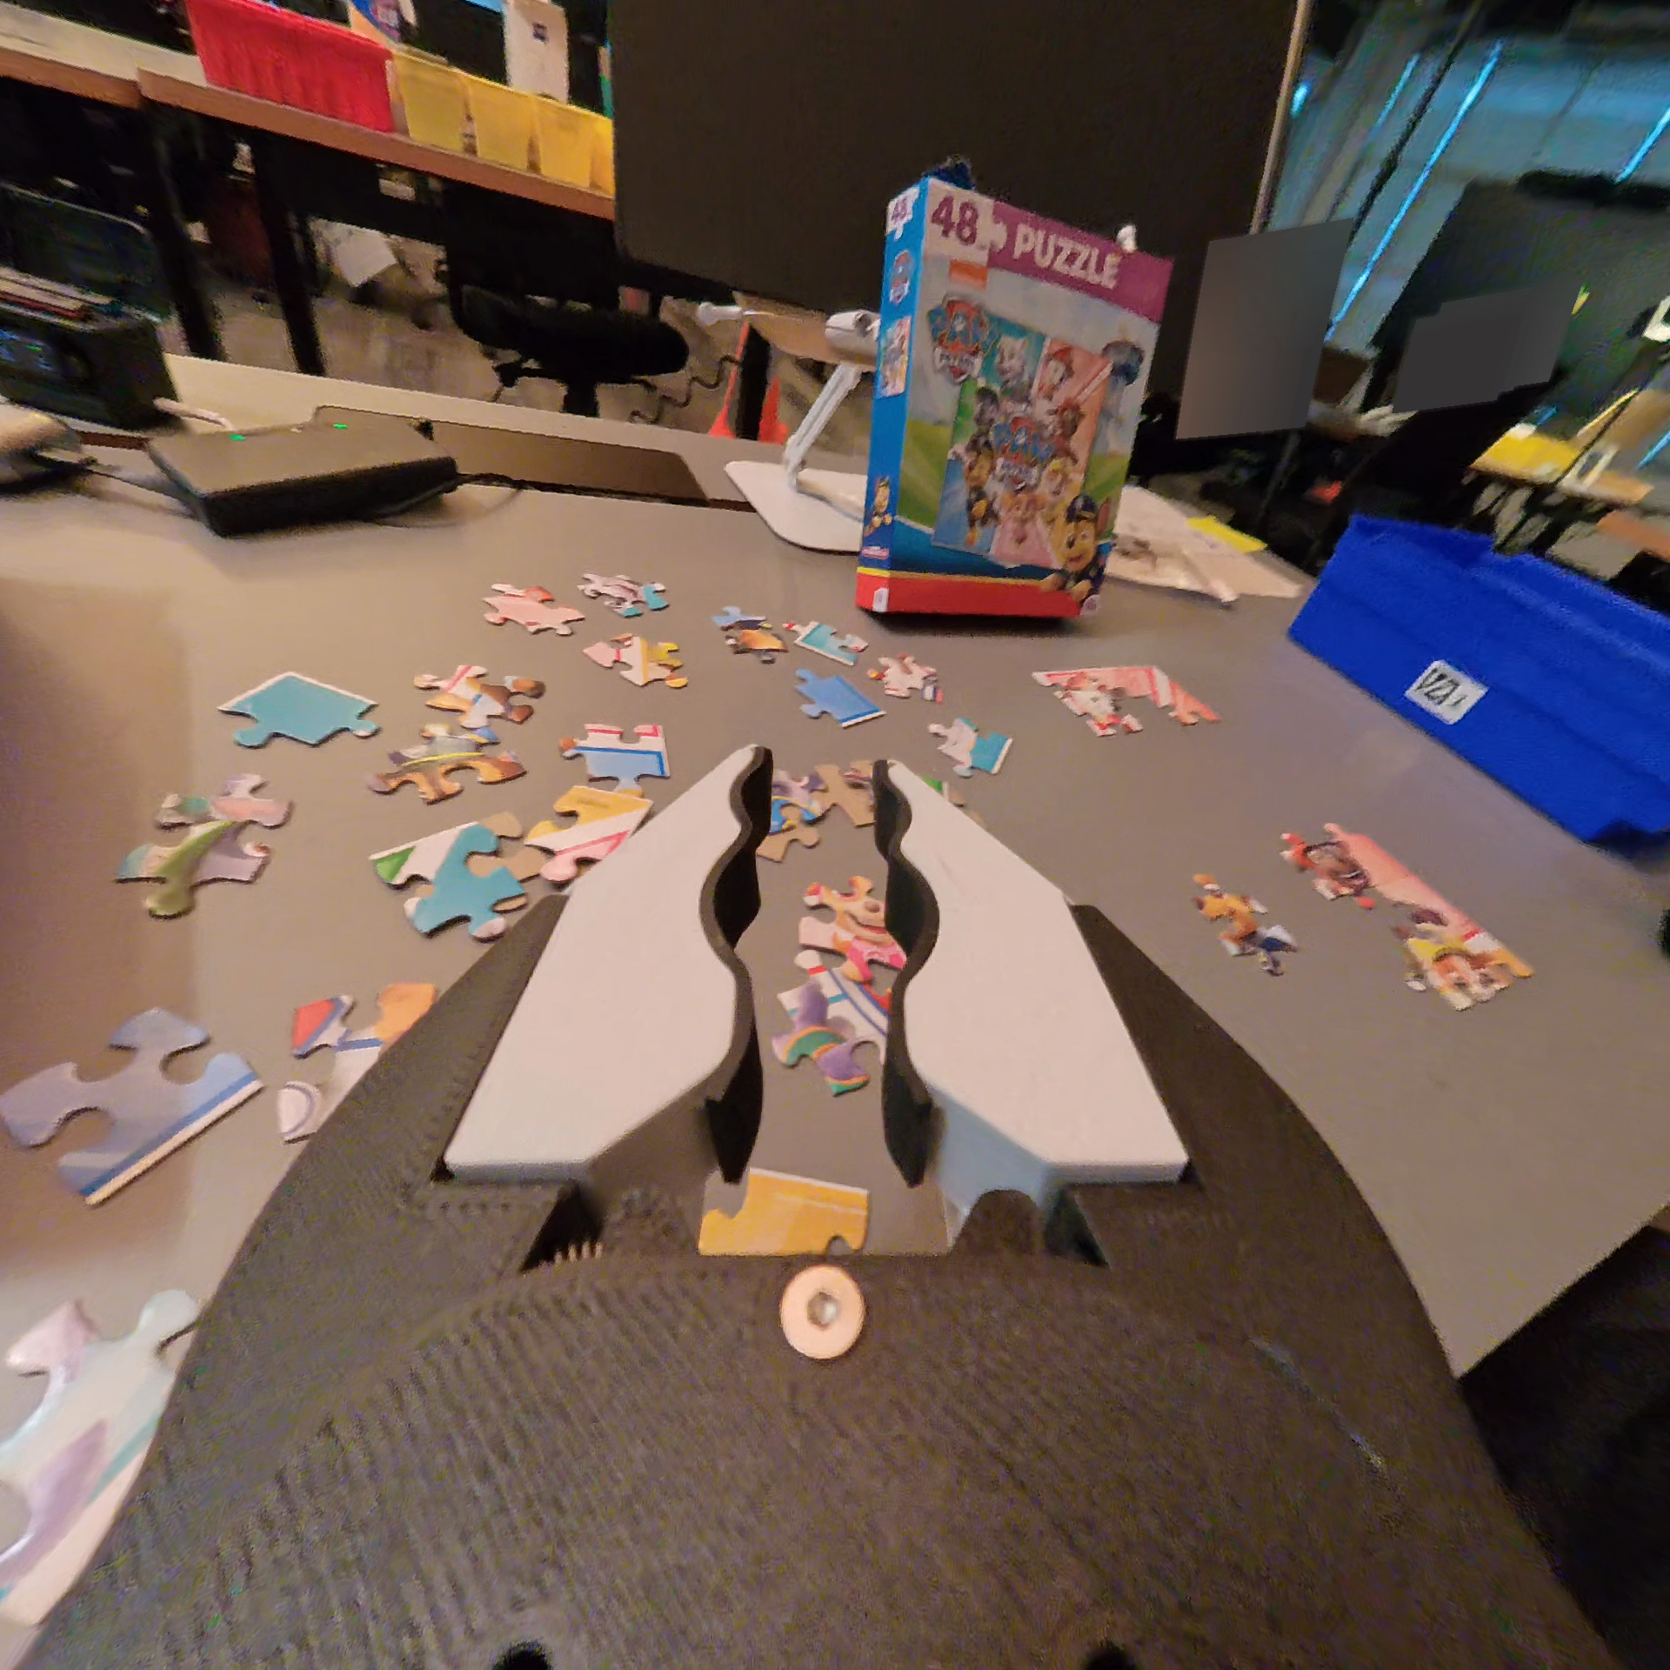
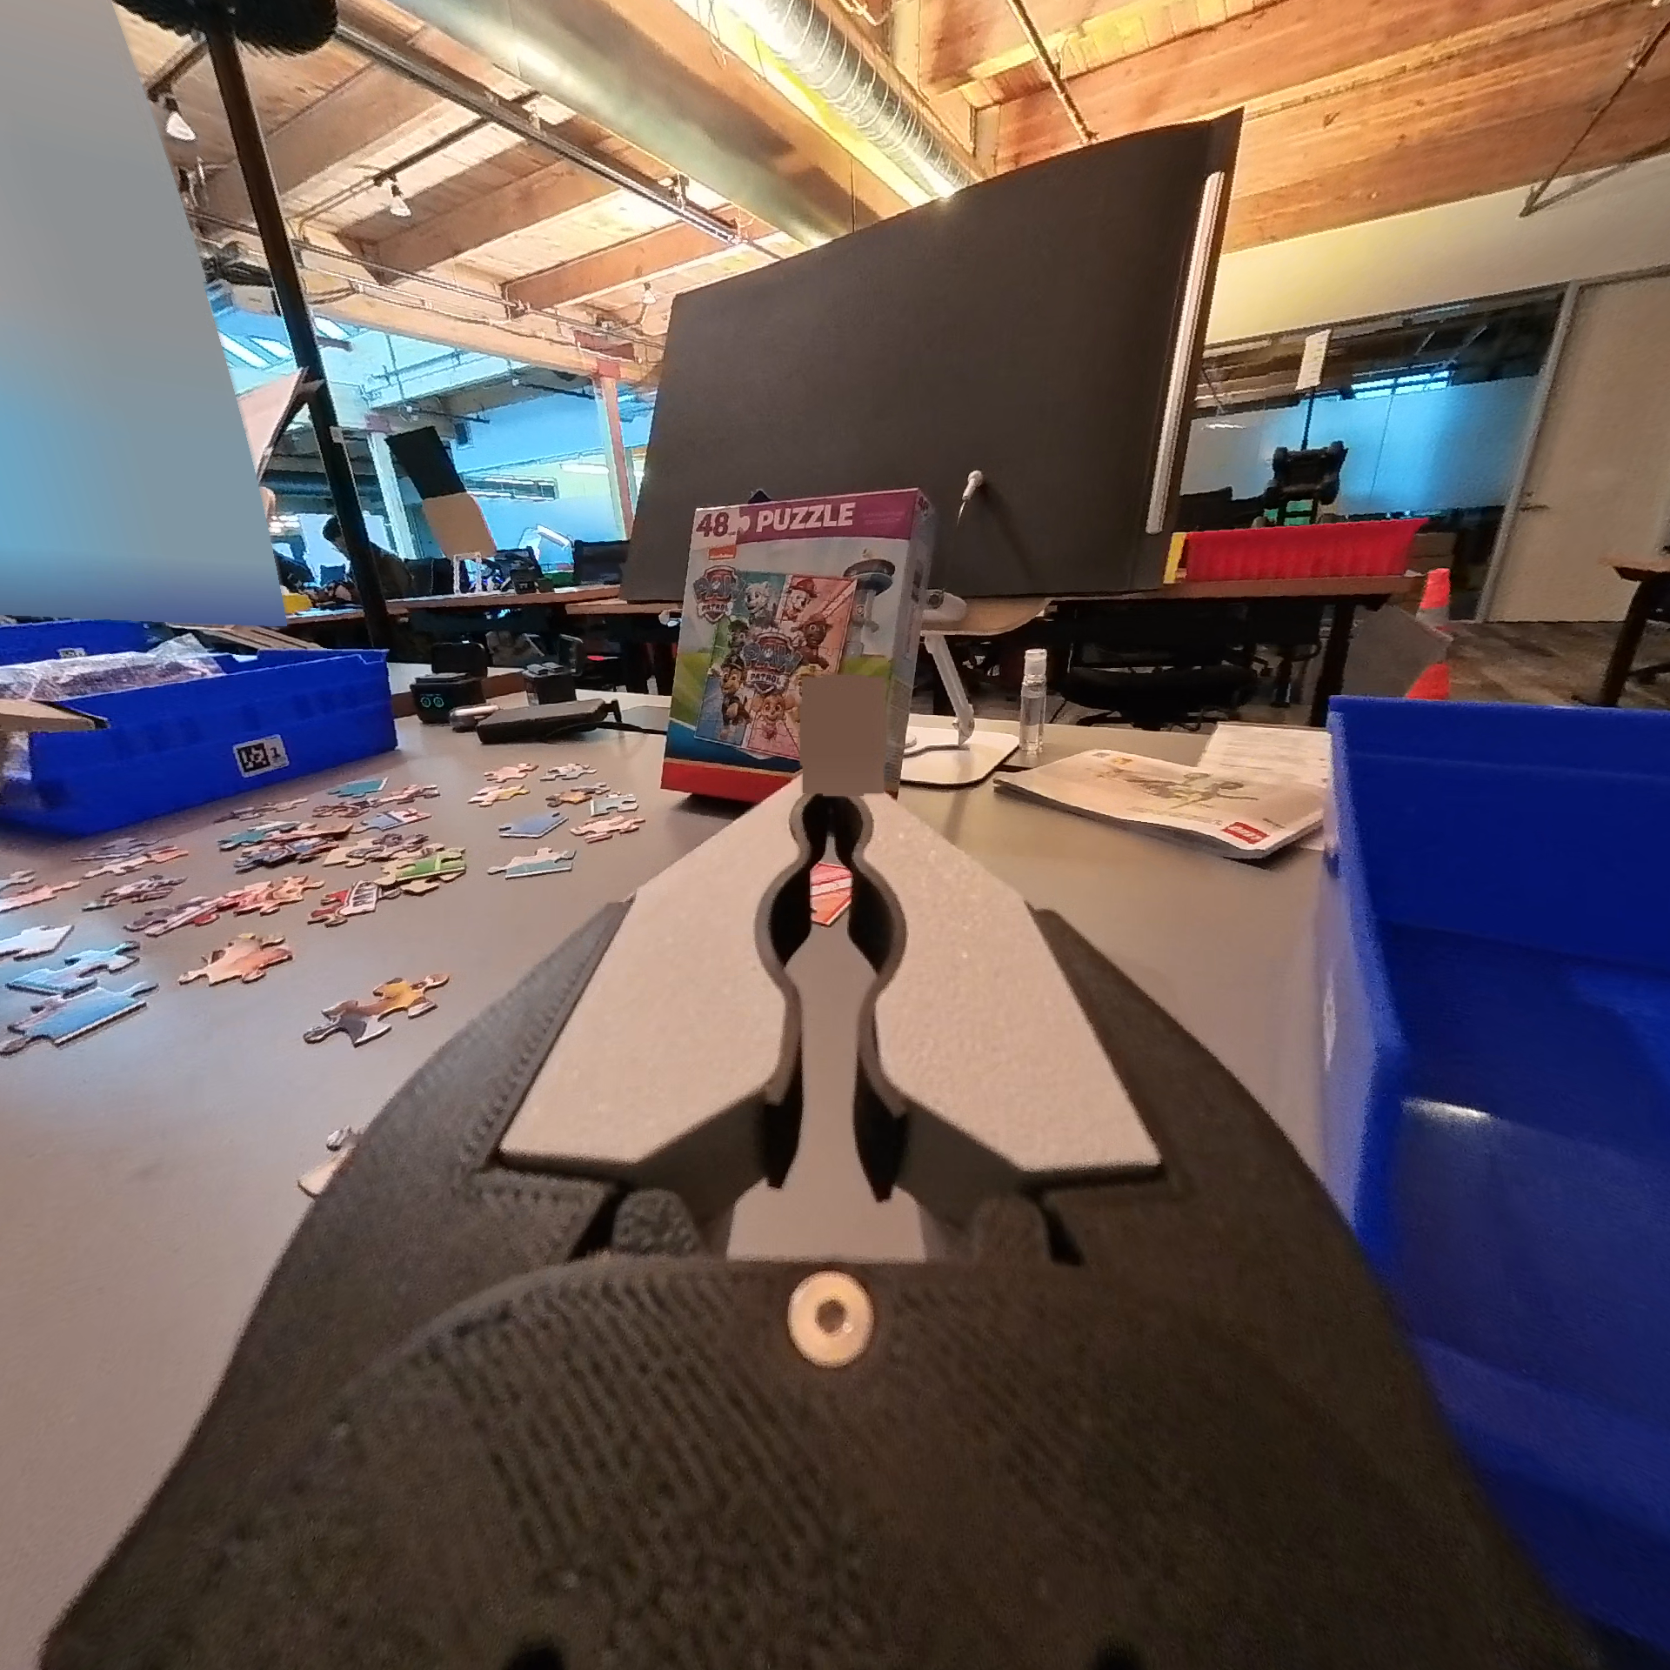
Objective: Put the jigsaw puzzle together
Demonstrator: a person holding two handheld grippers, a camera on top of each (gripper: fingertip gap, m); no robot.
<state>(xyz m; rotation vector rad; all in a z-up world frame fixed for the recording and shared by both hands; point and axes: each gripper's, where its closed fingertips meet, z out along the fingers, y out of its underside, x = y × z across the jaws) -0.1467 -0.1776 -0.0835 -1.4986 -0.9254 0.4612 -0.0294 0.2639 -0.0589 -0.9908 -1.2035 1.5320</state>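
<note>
Many loose jigsaw pieces lie scattered on the grey table [image 1: 1130,1039]. My left gripper [image 1: 822,768] hovers over them, its fingers a little apart and nothing between the pads. Through the gap I see pieces lying on the table: a purple and blue piece [image 1: 795,804] at the tips and a piece with a dog [image 1: 854,922] nearer. The puzzle box [image 1: 1003,434] stands upright behind. My right gripper [image 2: 827,809] is shut, low over the table in front of the box [image 2: 795,651]. A red and white piece [image 2: 831,890] shows through the gap lower down the fingers, on the table.
Two joined patches of pieces [image 1: 1121,696] [image 1: 1410,913] lie to the right. A blue bin [image 1: 1491,669] stands on the right edge of the table. In the right wrist view there are blue bins left [image 2: 199,723] and right [image 2: 1491,994], a booklet [image 2: 1166,800] and a black panel [image 2: 931,379]. My hands' fingertips stand some 45 cm from each other.
</note>
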